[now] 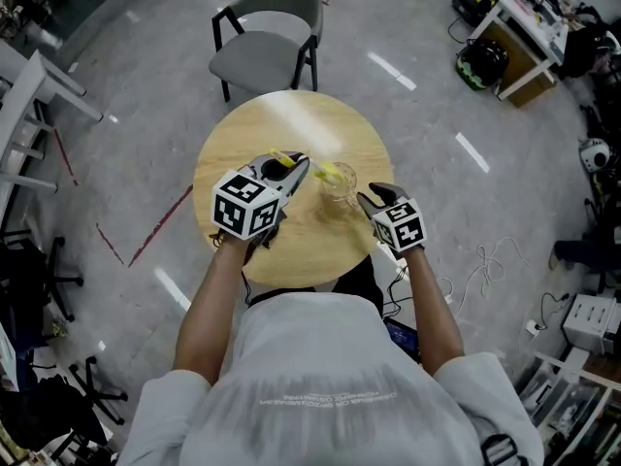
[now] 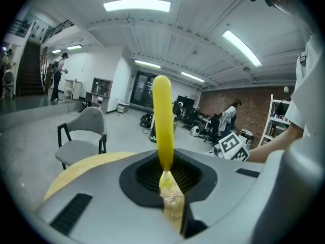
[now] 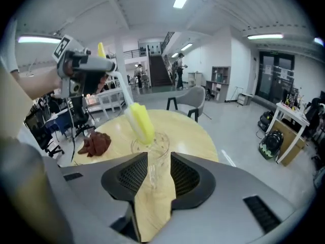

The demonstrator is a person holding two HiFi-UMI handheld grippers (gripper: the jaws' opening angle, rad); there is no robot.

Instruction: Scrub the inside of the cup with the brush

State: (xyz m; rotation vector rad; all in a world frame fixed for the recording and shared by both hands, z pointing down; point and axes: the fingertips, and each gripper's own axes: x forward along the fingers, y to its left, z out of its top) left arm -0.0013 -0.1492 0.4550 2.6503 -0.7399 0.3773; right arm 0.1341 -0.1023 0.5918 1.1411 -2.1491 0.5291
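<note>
Markings: black-and-white square codes are carried on the cube of each tool. The print across the back of the person's light shirt (image 1: 330,396) is too small to be read. Both forearms are stretched forward over the near edge of the round light-wood tabletop (image 1: 243,144).

The left tool (image 1: 297,167) is pointed shallowly downward, its jaws clamped on the yellow plastic handle of the long bottle brush (image 2: 162,121). The brush's yellow sponge head (image 3: 140,123) is tilted at the mouth of the clear glass cup (image 3: 152,149), which stands upright to the right of the tabletop's middle.

The right tool (image 3: 154,162) is angled down at the cup, its jaws spread wide with the cup between them and not pressed. A crumpled brown cloth (image 3: 96,144) lies on the tabletop, apart from the cup.
</note>
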